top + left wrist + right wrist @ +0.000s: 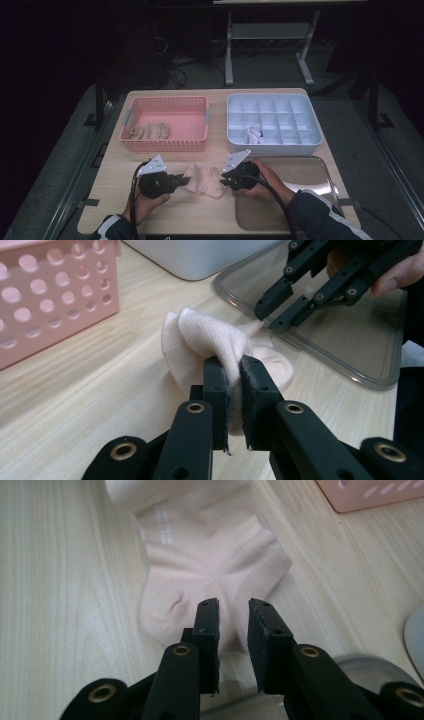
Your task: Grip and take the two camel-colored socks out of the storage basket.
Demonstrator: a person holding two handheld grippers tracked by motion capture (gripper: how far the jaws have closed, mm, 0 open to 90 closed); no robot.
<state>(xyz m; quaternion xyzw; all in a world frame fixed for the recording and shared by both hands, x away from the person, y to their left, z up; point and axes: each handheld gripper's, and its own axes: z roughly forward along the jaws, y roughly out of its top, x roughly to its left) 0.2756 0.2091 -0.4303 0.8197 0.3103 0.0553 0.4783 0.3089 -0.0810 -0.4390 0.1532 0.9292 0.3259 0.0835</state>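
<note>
Left gripper (232,372) was clamped on a raised fold of the pale pink knitted cotton sock (206,180), apparently pinning that end for folding. The sock lay on the light wooden tabletop (115,170) between both grippers, in front of the pink perforated plastic basket (165,145), which held more socks, presumably the stock. Right gripper (234,615) hovered over the sock's other end with jaws parted, pads not pressing, likely lining up a pinch. Behind it sat the white gridded plastic organiser (274,145); a shiny metal tray (320,175) lay at right. Room beyond was dark.
</note>
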